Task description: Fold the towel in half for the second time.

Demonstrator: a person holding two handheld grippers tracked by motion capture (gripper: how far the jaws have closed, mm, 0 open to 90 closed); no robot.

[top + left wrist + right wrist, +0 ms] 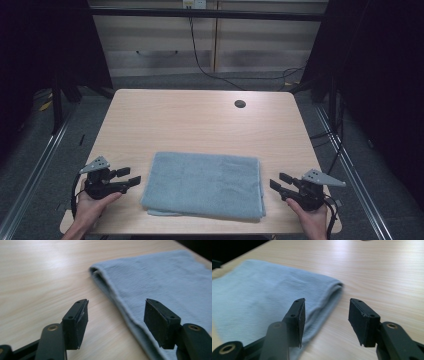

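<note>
A folded light-blue towel (205, 185) lies flat on the wooden table (200, 120), near its front edge. My left gripper (128, 178) is held just off the towel's left edge, jaws open and empty. In the left gripper view the towel's folded edge (117, 300) runs between and beyond the two black pads (76, 322), apart from them. My right gripper (280, 182) is held just off the towel's right edge, also open with nothing in it. In the right gripper view the towel's folded corner (332, 290) lies ahead of the pads (362, 320).
A round cable hole (240, 104) sits in the table's far right part. Behind the table stand pale cabinets (210, 45) with a black cable hanging down. Metal rails (350, 170) run along the floor on both sides.
</note>
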